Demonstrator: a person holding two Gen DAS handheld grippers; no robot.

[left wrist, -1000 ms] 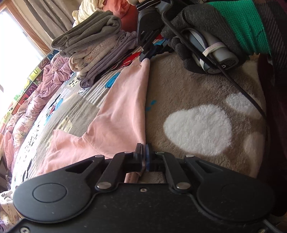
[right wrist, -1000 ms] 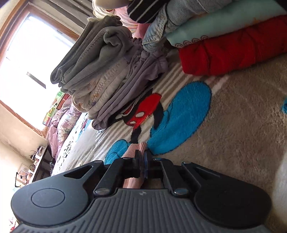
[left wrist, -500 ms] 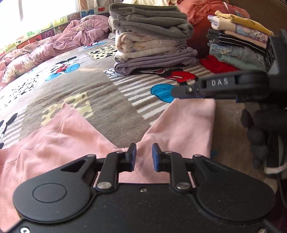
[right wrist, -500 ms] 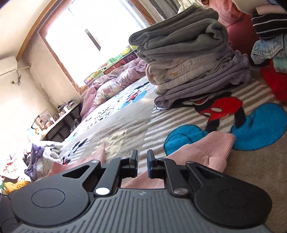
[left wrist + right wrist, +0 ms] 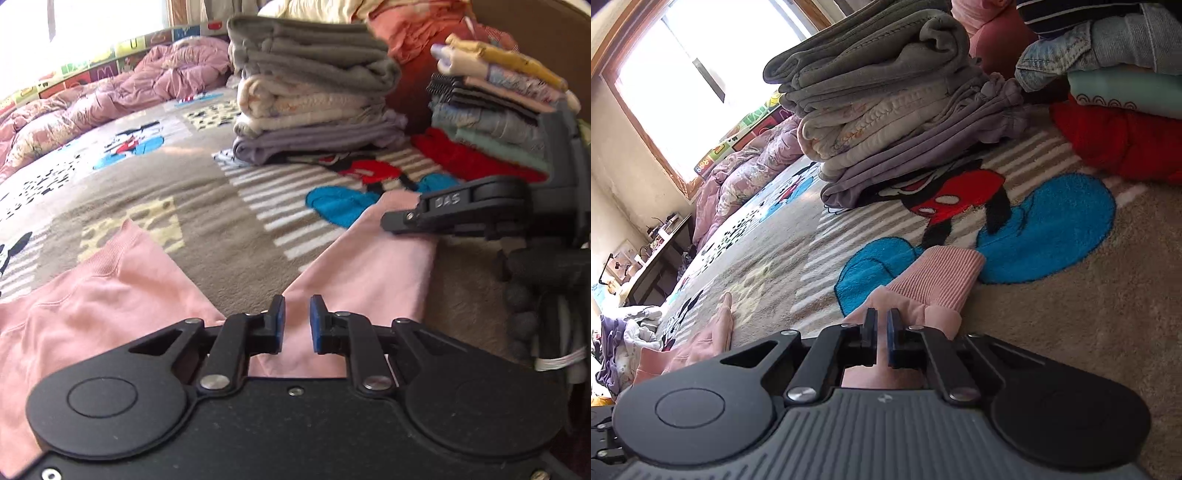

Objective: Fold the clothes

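Pink garment point(image 5: 92, 306) flat on blanket point(image 5: 184, 206), legs splayed; left tool point(image 5: 294, 323) apart, right tool point(image 5: 881, 330) slightly apart w/ nothing gripped.

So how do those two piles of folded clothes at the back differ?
The grey-topped pile holds a few thick, bulky pieces in muted grey, cream and lilac; the colourful pile holds more, thinner pieces in yellow, stripes, denim, mint and red. The grey-topped pile sits left, the colourful one right. Both rest folded on the cartoon blanket.
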